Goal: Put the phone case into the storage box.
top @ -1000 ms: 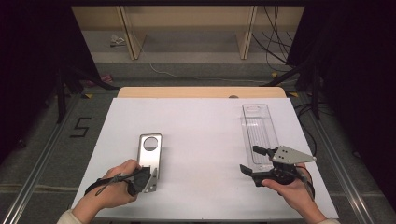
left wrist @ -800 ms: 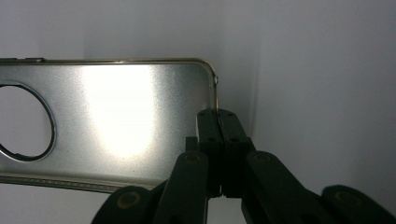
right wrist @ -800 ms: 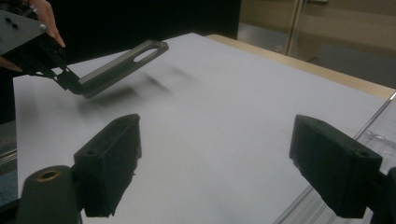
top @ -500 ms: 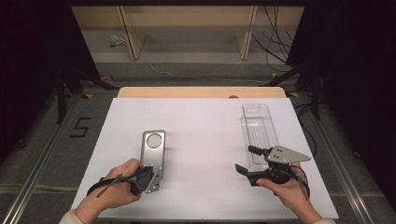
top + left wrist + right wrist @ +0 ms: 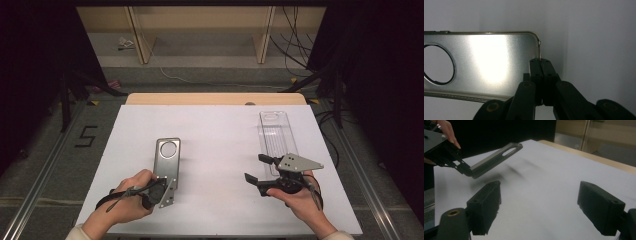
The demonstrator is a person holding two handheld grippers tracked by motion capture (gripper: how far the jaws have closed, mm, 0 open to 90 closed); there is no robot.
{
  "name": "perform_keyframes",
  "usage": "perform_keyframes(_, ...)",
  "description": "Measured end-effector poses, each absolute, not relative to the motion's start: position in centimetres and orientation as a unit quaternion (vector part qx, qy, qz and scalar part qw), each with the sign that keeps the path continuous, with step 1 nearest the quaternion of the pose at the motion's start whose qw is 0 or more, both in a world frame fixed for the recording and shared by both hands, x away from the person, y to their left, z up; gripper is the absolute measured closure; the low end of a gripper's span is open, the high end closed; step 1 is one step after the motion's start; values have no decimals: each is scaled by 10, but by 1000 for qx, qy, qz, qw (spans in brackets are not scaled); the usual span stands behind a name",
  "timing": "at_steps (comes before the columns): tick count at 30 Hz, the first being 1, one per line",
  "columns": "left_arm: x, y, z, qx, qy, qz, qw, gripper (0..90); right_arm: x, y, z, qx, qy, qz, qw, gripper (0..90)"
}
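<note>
Holding the left gripper (image 5: pixel 161 192) low over the near left part of the white table (image 5: pixel 220 135), the left hand (image 5: pixel 120 205) has its fingers wrapped around the body. Its jaws are pressed together on the near edge of the metal plate (image 5: pixel 166 159), which has a round hole and is lifted off the table, seen in the right gripper view (image 5: pixel 494 158). The right hand (image 5: pixel 297 197) keeps the right gripper (image 5: pixel 260 169) with jaws spread wide and nothing between them, just beside the clear plastic tray (image 5: pixel 276 131).
</note>
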State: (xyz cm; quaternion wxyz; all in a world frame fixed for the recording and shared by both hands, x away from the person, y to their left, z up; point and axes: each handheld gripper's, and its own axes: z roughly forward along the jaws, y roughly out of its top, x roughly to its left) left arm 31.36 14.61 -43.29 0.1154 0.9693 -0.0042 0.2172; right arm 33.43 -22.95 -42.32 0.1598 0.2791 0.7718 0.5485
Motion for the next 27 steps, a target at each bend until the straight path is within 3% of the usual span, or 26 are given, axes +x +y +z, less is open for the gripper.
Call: perform_keyframes(27, 312, 132, -429, 966, -34, 228, 114, 887, 347, -207, -427, 287, 773, 545, 150, 210)
